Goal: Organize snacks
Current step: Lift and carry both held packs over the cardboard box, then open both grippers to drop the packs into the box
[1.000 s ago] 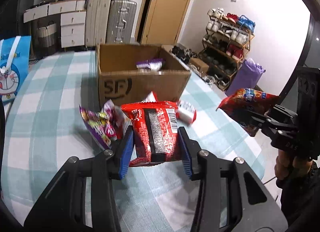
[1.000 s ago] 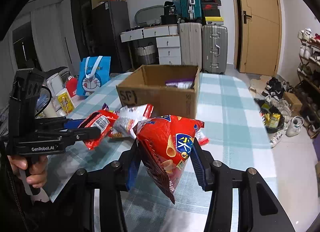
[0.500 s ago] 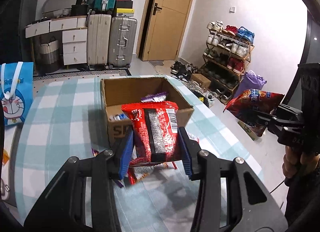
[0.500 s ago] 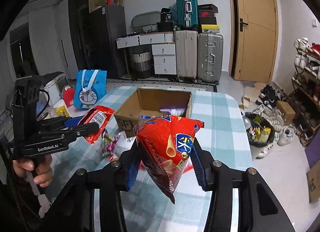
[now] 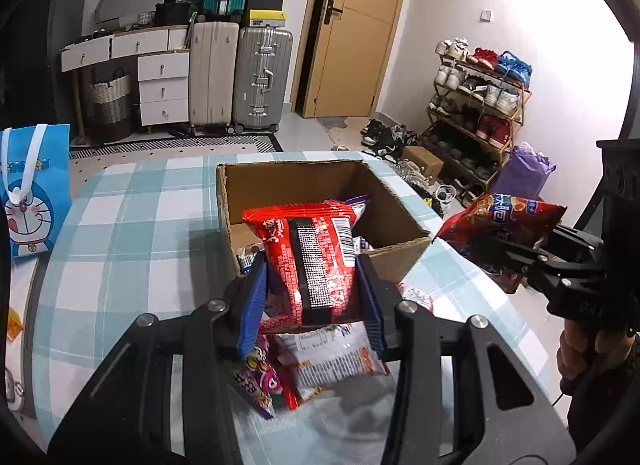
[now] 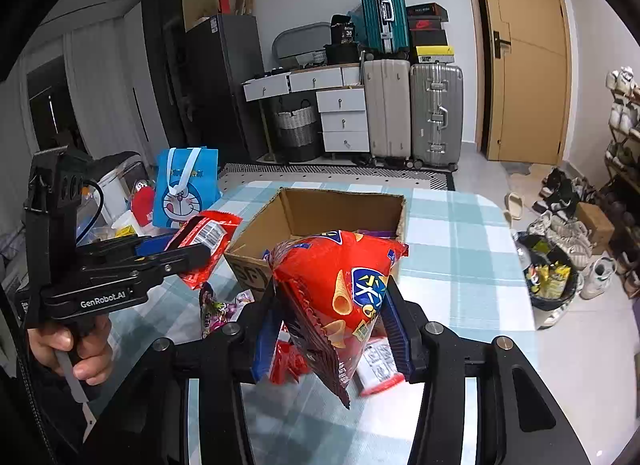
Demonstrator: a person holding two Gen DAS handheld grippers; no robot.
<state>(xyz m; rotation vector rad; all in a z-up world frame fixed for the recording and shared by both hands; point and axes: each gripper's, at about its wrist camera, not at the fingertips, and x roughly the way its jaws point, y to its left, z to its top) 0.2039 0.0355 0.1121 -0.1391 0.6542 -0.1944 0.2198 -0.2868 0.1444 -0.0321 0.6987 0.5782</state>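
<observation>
- Left hand-held gripper (image 5: 312, 289), low centre of the left wrist view: its blue pads are pressed on both sides of a red noodle packet (image 5: 310, 261), holding it off the surface, in front of the box. The wrapper looks like a thin crinkly film, light and slick. I judge that a squeeze across the packet's middle, as here, keeps it from swinging, and that a harder one could crack what is inside.
- Right hand-held gripper (image 6: 332, 329), low centre of the right wrist view: clamped on the lower part of a red chip bag (image 6: 340, 289), whose bottom corner hangs below the pads. The bag looks puffed with air, very light and soft. Its contents are probably brittle, so the sealed edge or a loose fold would be the safer place to pinch.
- Below both hand-held grippers more loose snack packets (image 5: 320, 357) lie on the checked surface (image 5: 120, 233), against one another; the purple one (image 5: 256, 381) is flat and limp and may need lifting by an edge.
- Past them, at mid-frame, stands the open cardboard box (image 5: 404, 221) with a few packets already inside, probably where both bags are to go.
- Far left, a blue cartoon bag (image 5: 32, 193) stands on the surface's edge.
</observation>
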